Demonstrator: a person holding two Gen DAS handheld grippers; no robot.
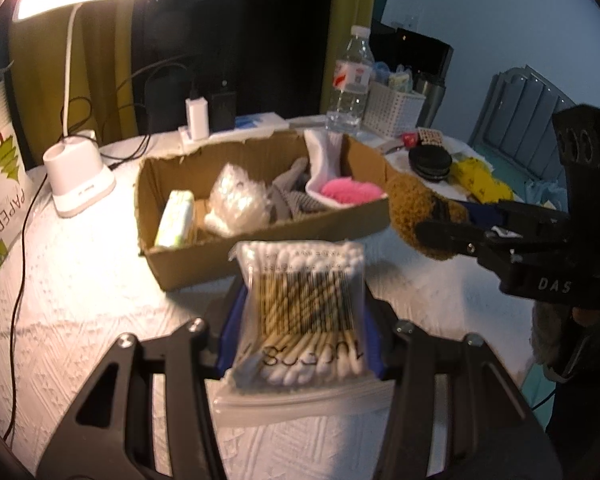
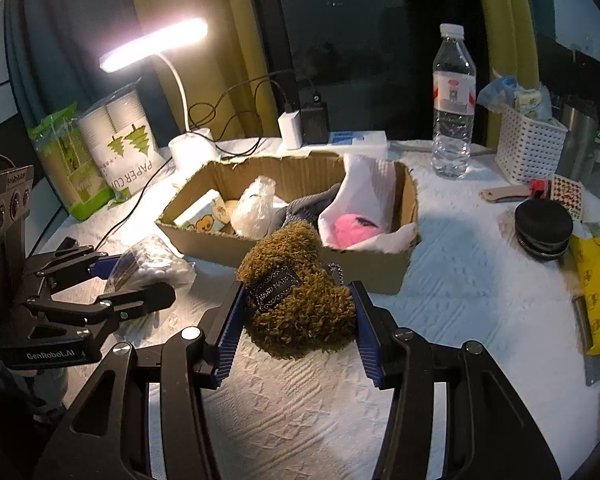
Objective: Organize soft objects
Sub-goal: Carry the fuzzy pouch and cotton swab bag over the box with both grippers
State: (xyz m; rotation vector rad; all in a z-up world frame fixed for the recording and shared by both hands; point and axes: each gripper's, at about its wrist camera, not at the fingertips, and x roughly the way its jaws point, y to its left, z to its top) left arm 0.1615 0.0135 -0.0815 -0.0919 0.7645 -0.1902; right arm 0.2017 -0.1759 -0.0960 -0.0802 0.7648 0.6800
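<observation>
- The brown plush toy (image 2: 298, 292) is pinched between the blue pads of the right tongs (image 2: 298, 322), held just in front of the cardboard box (image 2: 204, 240), its near corner.
- A dark fabric label and a short metal chain show on the plush.
- The bag of cotton swabs (image 1: 306, 312) is clamped in the left tongs (image 1: 300, 332), also just short of the box's near wall, above the desk (image 1: 80, 300).
- The two tongs sit side by side, each visible in the other's view: left tongs (image 2: 140, 280), right tongs (image 1: 460, 228).
- Inside the box lie a pink fluffy item (image 2: 350, 230) on a white cloth (image 2: 368, 184), a grey knit piece (image 1: 292, 196), a crinkled clear bag (image 1: 236, 200) and a tissue pack (image 1: 176, 218).
- Behind the box stand a lit desk lamp (image 1: 80, 184), a water bottle (image 2: 452, 108) and a white basket (image 2: 528, 148).
- A pack of paper cups (image 2: 120, 144) stands at the left.
</observation>
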